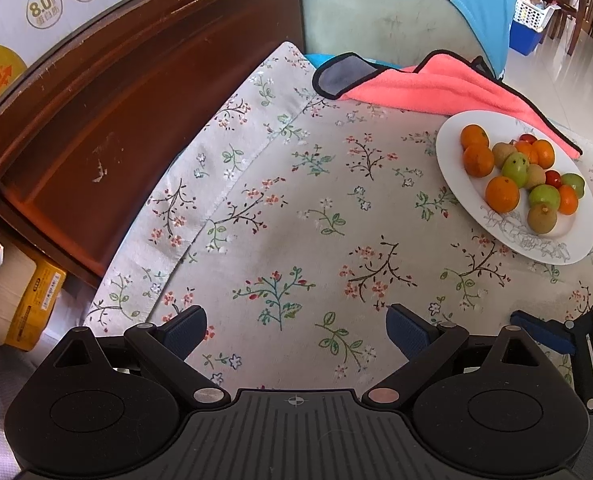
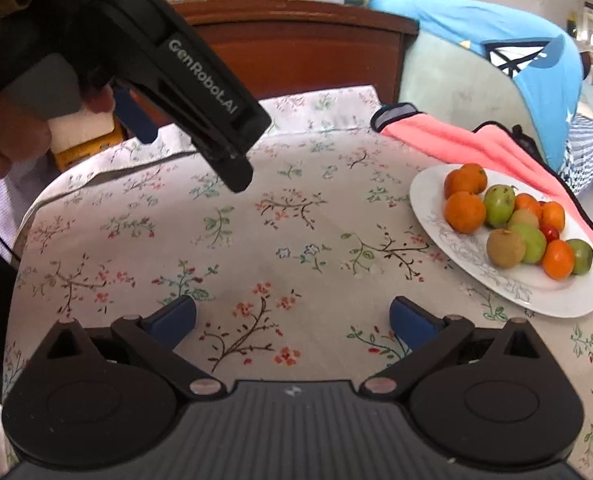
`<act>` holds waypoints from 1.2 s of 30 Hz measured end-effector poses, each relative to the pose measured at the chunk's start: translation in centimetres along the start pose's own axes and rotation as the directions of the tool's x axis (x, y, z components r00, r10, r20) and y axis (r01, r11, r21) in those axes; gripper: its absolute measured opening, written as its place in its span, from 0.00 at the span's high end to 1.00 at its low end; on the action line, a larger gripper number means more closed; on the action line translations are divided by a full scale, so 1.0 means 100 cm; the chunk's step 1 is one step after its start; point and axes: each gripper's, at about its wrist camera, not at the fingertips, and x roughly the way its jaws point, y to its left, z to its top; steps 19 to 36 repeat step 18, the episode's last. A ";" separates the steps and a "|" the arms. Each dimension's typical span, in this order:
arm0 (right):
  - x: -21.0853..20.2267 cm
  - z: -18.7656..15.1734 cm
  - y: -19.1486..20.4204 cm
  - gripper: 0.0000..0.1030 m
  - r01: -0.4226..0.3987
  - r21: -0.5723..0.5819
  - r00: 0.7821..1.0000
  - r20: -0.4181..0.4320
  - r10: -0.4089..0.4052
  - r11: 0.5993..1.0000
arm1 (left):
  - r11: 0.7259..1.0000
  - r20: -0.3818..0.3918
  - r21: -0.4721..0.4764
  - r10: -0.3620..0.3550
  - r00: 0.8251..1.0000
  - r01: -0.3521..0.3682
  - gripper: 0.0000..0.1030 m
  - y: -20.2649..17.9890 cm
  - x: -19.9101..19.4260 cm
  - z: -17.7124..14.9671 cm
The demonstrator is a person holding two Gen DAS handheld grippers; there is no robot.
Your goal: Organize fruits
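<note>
At nine o'clock in the left wrist view a dark wooden cabinet [image 1: 108, 112] runs beside the table, with cartons [image 1: 24, 304] stacked low against it, which leaves only the cloth-covered top free for work. The left gripper [image 1: 296, 330] hangs over the flowered tablecloth [image 1: 296, 208] with its fingers spread wide and nothing between them, low at six o'clock, apparently parked over bare cloth where it blocks nothing. The right gripper [image 2: 292, 318] is likewise wide and holds nothing, over the middle of the cloth; in its own view the other tool's black body crosses at eleven o'clock, held by a hand [image 2: 4, 132].

Further right, at about two o'clock in both views, stands the white plate [image 1: 476, 216] with the fruit on it: oranges [image 1: 478, 160], green fruits [image 1: 515, 168], brownish round ones [image 1: 541, 218] and small red ones [image 1: 553, 178], all heaped together, touching and mixed by kind. A pink towel [image 1: 436, 88] lies just behind the plate at one o'clock, its edge reaching the plate's far rim.

Judging by this, all the fruit is gathered on the plate and none lies loose on the cloth. That fits fruit already collected there, or a mixed heap yet to be sorted; the pictures cannot settle which.
</note>
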 end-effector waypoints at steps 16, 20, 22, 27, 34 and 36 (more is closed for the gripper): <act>0.007 0.002 -0.001 0.01 -0.003 -0.008 1.000 0.024 0.003 1.000 | 1.000 -0.006 0.015 0.015 1.000 -0.015 0.05 -0.003 0.006 -0.003; 0.007 0.002 0.000 0.01 -0.001 -0.010 1.000 0.024 0.001 1.000 | 1.000 -0.009 0.016 0.013 1.000 -0.013 0.05 -0.003 0.006 -0.003; 0.007 0.002 0.000 0.01 -0.001 -0.010 1.000 0.024 0.001 1.000 | 1.000 -0.009 0.016 0.013 1.000 -0.013 0.05 -0.003 0.006 -0.003; 0.007 0.002 0.000 0.01 -0.001 -0.010 1.000 0.024 0.001 1.000 | 1.000 -0.009 0.016 0.013 1.000 -0.013 0.05 -0.003 0.006 -0.003; 0.007 0.002 0.000 0.01 -0.001 -0.010 1.000 0.024 0.001 1.000 | 1.000 -0.009 0.016 0.013 1.000 -0.013 0.05 -0.003 0.006 -0.003; 0.007 0.002 0.000 0.01 -0.001 -0.010 1.000 0.024 0.001 1.000 | 1.000 -0.009 0.016 0.013 1.000 -0.013 0.05 -0.003 0.006 -0.003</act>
